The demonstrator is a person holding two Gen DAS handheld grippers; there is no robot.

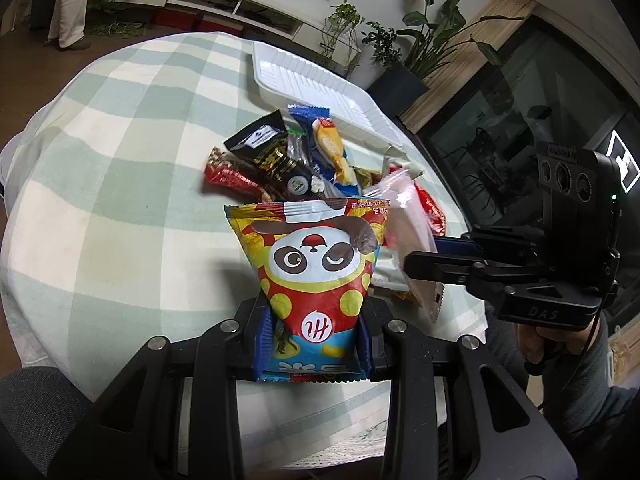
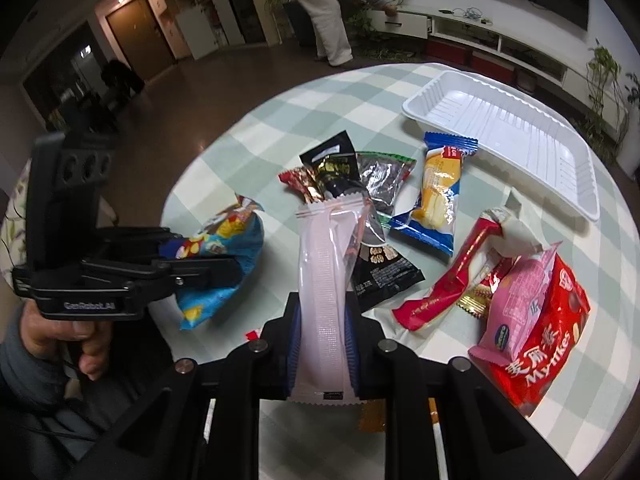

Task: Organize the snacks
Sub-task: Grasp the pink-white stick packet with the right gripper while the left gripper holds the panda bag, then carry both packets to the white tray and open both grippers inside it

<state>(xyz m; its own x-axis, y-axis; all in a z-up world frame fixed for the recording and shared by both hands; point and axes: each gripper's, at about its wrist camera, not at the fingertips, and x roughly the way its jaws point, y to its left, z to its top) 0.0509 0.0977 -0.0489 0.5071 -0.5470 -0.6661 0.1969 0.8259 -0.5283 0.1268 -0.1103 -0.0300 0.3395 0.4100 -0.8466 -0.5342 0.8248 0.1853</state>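
Observation:
My left gripper (image 1: 314,340) is shut on a colourful panda snack bag (image 1: 316,256), held upright above the checked tablecloth. My right gripper (image 2: 322,344) is shut on a long pale pink packet (image 2: 322,280), lifted just over the snack pile. In the left wrist view the right gripper (image 1: 420,258) comes in from the right with that pink packet (image 1: 412,228). In the right wrist view the left gripper (image 2: 200,260) sits at the left with the panda bag (image 2: 228,248). A white plastic tray (image 2: 560,184) stands at the far side of the table, also seen as the tray (image 1: 280,80).
Loose snacks lie between the grippers and the tray: a black packet (image 2: 332,164), a blue and yellow cake packet (image 2: 438,196), a red wrapper (image 2: 448,280) and a red Mylikes bag (image 2: 548,344). A person (image 2: 324,4) bends at a white cabinet beyond the table.

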